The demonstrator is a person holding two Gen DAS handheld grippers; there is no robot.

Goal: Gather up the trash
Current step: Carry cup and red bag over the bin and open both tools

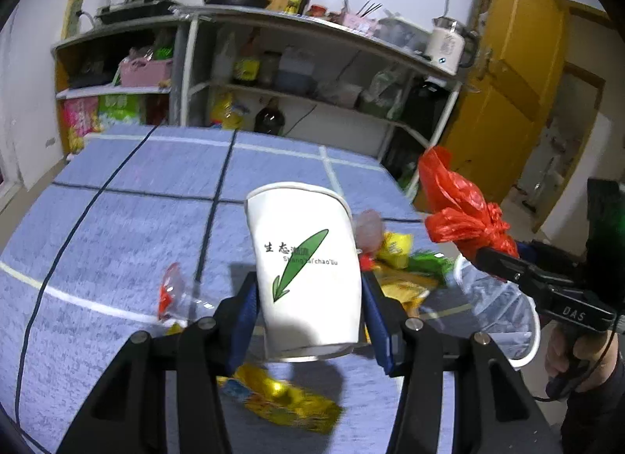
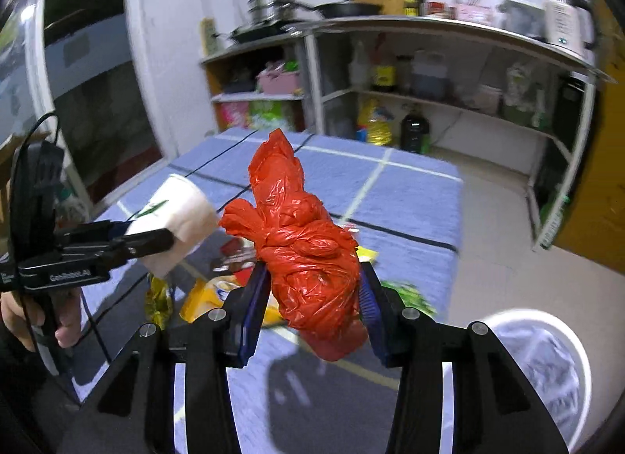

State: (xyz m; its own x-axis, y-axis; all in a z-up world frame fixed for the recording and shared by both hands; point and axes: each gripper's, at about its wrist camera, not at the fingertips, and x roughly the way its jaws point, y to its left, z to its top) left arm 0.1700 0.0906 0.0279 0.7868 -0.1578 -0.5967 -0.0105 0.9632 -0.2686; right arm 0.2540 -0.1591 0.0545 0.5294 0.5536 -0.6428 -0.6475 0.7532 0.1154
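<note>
The paper cup [image 1: 308, 270] sits clamped between the blue pads of the left gripper [image 1: 310, 298], held by its side wall, roughly upright with a slight lean, and clear of the blue checked mat [image 1: 117, 200]. The crumpled red plastic bag [image 2: 308, 255] is pinched in the same way in the right gripper [image 2: 314, 298], its loose end sticking up above the jaws. Both pieces of trash are off the floor, so the step in hand looks like the carry to the bin — the white waste basket [image 2: 547, 368] with its clear liner stands just beside the mat, near the right gripper. To do it well, bring each piece squarely over the basket's mouth before letting go; the cup is thin-walled and would likely crumple under more squeeze, so the grip should hold as it is rather than tighten. The bag is light and may cling to a pad, so a full release well inside the rim seems wise. Keep the two grippers apart over the opening — one at a time is the safer course. Yellow wrappers [image 1: 285, 399], a green packet [image 1: 425, 262] and a clear wrapper [image 1: 172, 290] lie on the mat.
</note>
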